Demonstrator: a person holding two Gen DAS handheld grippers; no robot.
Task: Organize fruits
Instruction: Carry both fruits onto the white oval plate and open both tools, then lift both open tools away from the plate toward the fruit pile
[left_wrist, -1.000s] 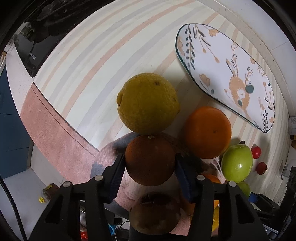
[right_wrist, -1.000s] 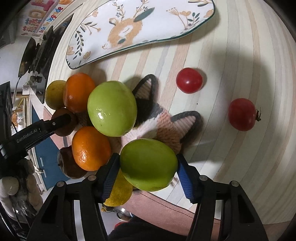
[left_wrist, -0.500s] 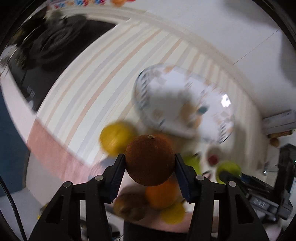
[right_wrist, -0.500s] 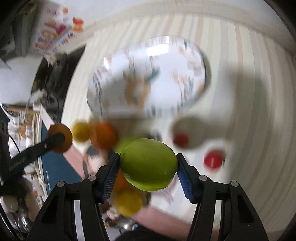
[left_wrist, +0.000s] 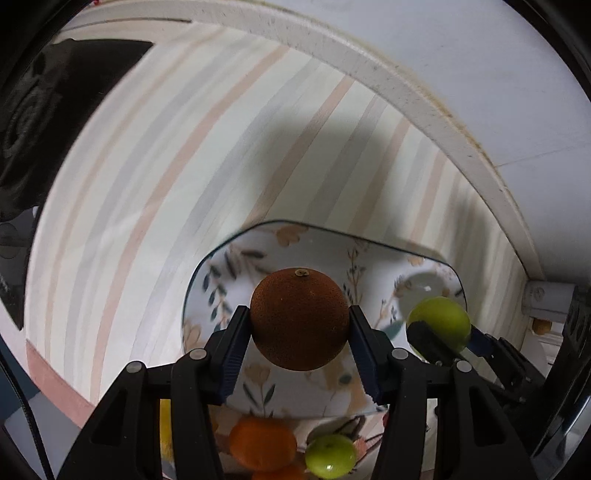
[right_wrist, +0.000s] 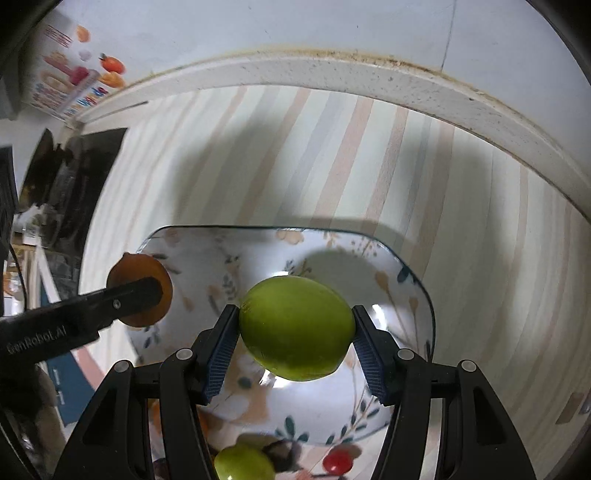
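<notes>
Brown fruit, left wrist view: one round brown orange (left_wrist: 300, 319), stem scar at its top, clamped between the two blue pads of the left gripper (left_wrist: 300, 345), over the plate (left_wrist: 221, 273).
Plate, left wrist view: one, floral print with a dark rim, lying on the striped tablecloth (left_wrist: 147, 177).
Green fruit, left wrist view: two; one green apple (left_wrist: 441, 319) gripped by the right gripper (left_wrist: 443, 341) over the plate's right part, one small green apple (left_wrist: 330, 455) on the cloth below the plate's near edge.
Orange fruit, left wrist view: one loose orange (left_wrist: 263, 445) beside the small green apple; a second orange sliver shows just under it, too cut off to count surely.
Yellow fruit, left wrist view: one yellow piece (left_wrist: 165, 428) partly hidden behind the gripper's left finger.
Grip, right wrist view: the right gripper (right_wrist: 295, 341) clamps the green apple (right_wrist: 295, 326) on both sides, over the middle of the plate (right_wrist: 406, 280).
Other gripper, right wrist view: the left gripper (right_wrist: 136, 291) comes in from the left with the brown orange (right_wrist: 142, 271) over the plate's left rim.
Writing, right wrist view: "GenRobot.AI" in pale letters on the left gripper's arm.
Loose fruit, right wrist view: one small green apple (right_wrist: 243, 463) and one red tomato (right_wrist: 337, 461) at the lower edge.
Poster, right wrist view: one colourful sheet (right_wrist: 70, 81) on the wall, its text too blurred to read.
</notes>
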